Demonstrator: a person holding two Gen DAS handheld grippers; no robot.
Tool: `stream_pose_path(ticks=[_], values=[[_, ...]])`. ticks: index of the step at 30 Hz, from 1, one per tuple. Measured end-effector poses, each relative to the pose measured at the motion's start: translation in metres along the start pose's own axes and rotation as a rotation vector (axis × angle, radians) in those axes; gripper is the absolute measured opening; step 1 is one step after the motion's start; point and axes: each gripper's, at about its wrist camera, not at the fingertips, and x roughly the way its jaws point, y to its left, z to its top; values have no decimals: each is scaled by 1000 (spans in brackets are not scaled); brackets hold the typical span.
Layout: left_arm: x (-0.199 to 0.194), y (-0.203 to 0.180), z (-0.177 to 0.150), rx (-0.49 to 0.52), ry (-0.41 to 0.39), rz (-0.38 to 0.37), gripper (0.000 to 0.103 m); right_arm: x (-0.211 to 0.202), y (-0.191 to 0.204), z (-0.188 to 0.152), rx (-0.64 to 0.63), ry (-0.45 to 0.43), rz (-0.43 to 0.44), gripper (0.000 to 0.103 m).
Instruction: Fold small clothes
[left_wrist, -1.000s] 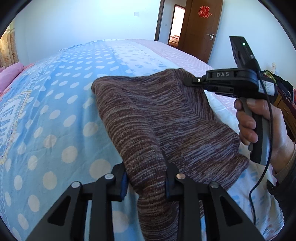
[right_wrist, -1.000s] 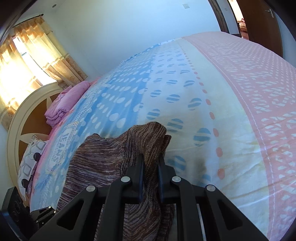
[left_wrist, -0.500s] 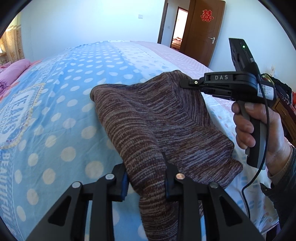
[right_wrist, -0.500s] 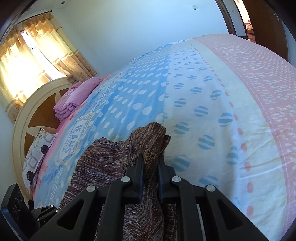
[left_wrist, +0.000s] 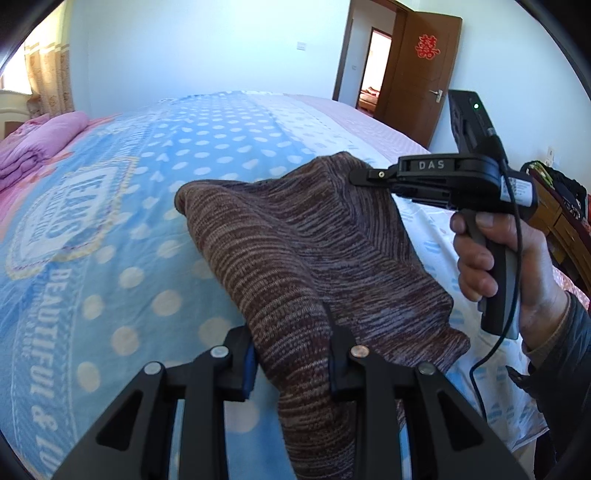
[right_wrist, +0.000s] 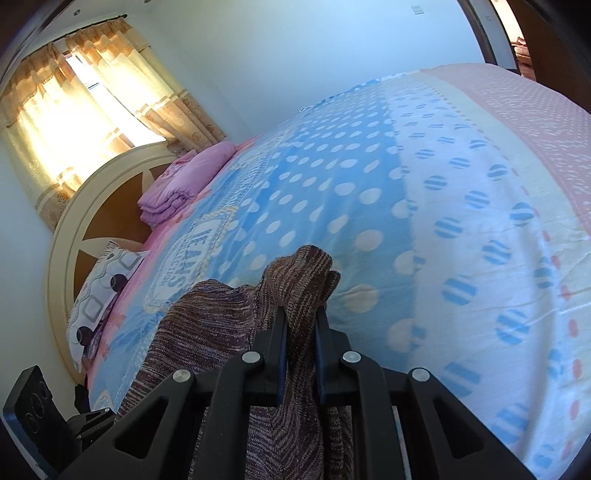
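My left gripper (left_wrist: 291, 354) is clamped on a thick bunch of the brown-and-purple striped knitted garment (left_wrist: 306, 251), and my right gripper (right_wrist: 300, 343) pinches another bunched edge of it between nearly closed fingers. I judge I am carrying the raised edge across to make a fold, so I should keep both grips level, move them together and hold the knit taut enough that it lands flat without a twisted corner. From the left tool the garment runs away and to the right up to the right gripper's tips (left_wrist: 364, 173), draping over the blue polka-dot bedspread (left_wrist: 110, 229), its lower corner sagging near the right.
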Motion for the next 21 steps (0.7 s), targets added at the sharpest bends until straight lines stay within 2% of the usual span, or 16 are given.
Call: stream_pose_path(ticks=[21], values=[[-54, 68, -42, -85, -39, 106, 29, 55, 106, -19, -97, 71, 116, 12]])
